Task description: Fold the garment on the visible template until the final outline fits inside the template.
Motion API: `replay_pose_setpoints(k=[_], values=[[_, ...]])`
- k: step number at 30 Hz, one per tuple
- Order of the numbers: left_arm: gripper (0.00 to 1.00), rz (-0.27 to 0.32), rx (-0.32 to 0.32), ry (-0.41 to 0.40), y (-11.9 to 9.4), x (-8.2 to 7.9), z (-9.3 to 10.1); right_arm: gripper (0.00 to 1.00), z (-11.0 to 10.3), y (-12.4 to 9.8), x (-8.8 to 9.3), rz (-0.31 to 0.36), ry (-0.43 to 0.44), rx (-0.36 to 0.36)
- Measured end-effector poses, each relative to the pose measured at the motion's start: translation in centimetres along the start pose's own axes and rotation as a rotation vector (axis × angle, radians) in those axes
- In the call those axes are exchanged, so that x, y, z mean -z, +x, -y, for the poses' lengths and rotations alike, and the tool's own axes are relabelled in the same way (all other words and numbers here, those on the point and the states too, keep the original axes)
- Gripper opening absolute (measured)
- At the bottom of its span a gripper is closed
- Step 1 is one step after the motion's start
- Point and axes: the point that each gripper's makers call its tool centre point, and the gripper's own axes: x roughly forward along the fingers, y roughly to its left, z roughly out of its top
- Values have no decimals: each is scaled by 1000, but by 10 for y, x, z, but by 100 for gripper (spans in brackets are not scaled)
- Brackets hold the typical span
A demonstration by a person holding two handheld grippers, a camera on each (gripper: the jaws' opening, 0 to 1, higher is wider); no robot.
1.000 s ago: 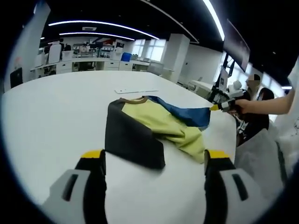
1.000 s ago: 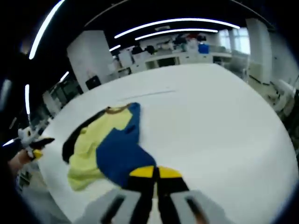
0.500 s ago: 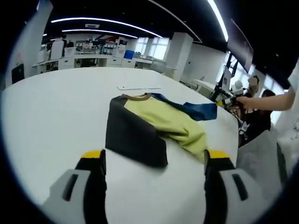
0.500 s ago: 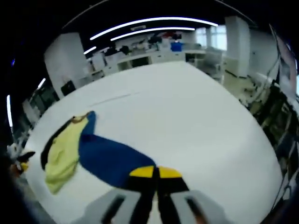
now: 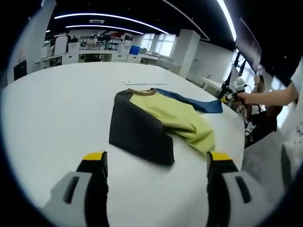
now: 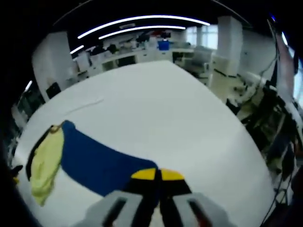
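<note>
Bench [image 5: 42,118]: large white top, rounded edge; carries all items. Open-plan office w/ desks and ceiling light strips behind.

Garment [image 5: 156,118]: colour-block top w/ black, yellow-green and blue panels, tan collar. Lies crumpled, partly folded, toward the bench's right edge in the left gripper view. Black panel is nearest the camera, yellow-green mid, blue panel stretched out flat toward the far right edge. In the right gripper view the garment [image 6: 80,161] sits near the bench's left edge; blue panel is drawn out from the yellow-green bunch to the jaw tips.

Thin white strip [image 5: 144,83]: flat on the bench beyond the collar, apart from the garment; seen as a faint line in the right gripper view. Cannot tell if it is the template.

Left gripper [image 5: 154,163]: jaws wide apart, yellow-tipped, nothing between them; hangs above the bench near the black panel, not touching it.

Right gripper [image 6: 157,176]: yellow-tipped jaws pressed together, pinching the blue panel's edge. Also seen in the left gripper view [image 5: 232,96] at the blue panel's far corner, held by a person's hand [image 5: 248,98].
</note>
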Motion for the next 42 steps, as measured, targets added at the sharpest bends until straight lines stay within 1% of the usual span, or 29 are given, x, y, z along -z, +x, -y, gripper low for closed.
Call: replay_pose_setpoints(k=[3,5,7,8,9,10,11,12,13,15,17,20,22,23,25,26,27,29,30,31,32,33,35,36,37,38,40,41,42], values=[[83,-9,-6,-7,3,3,-2,0,7,8,-8,3,-8,15],[83,-15,-7,-13,5,5,-3,0,6,8,-2,1,-4,31],[83,-25,-8,-16,7,8,-4,0,13,16,-5,-7,-3,45],[83,-28,-8,-16,7,9,-3,0,10,13,-4,-8,-7,50],[83,-29,-8,-16,7,9,-3,0,9,13,-4,-9,-23,56],[83,-30,-10,-22,8,9,-3,0,9,19,-6,-17,-31,55],[83,-30,-10,-26,8,10,-3,0,9,21,-3,-43,-51,47],[83,-31,-13,-27,9,11,-4,0,12,23,-4,-48,-86,60],[83,-32,-14,-28,9,11,-3,0,13,24,-3,-48,-87,67],[83,-35,-12,-31,9,12,-2,0,11,28,1,-72,-76,48],[83,-38,-16,-33,9,13,-2,0,16,33,2,-76,-84,53],[83,-32,-21,-44,9,12,-1,0,17,32,3,-77,-84,47],[83,-30,-21,-45,9,12,0,2,8,33,3,-71,-68,-14],[83,-29,-21,-46,8,12,0,7,11,32,3,-65,-50,2],[83,-27,-21,-46,8,12,0,19,7,26,1,-36,-51,-17],[83,-26,-21,-46,8,12,0,23,2,22,1,-28,-49,-39],[83,-24,-21,-46,8,12,0,27,-5,19,0,-9,-58,-85],[83,-22,-18,-45,8,12,1,41,-13,24,-1,2,-26,-141],[83,-21,-17,-44,8,12,1,47,-19,20,2,-4,-5,-171],[83,-21,-16,-43,8,12,1,53,-18,18,1,6,-27,-161],[83,-21,-16,-43,8,12,1,56,-20,15,0,24,-62,-170],[83,-20,-14,-44,8,12,1,58,-22,13,0,25,-64,-182],[83,-15,-13,-46,7,11,1,67,-30,9,0,37,-68,-217],[83,-14,-12,-45,7,11,1,72,-34,11,-2,51,-78,-251],[83,-13,-12,-43,7,11,1,79,-38,8,-4,71,-95,-266],[83,-10,-11,-43,6,10,0,83,-40,3,-7,95,-128,-273],[83,-7,-10,-45,7,9,1,91,-52,-5,-7,102,-146,-313],[83,-5,-9,-44,6,9,2,95,-57,-10,-7,107,-151,-321],[83,-5,-8,-44,6,9,2,99,-66,-17,-8,126,-157,-328]])
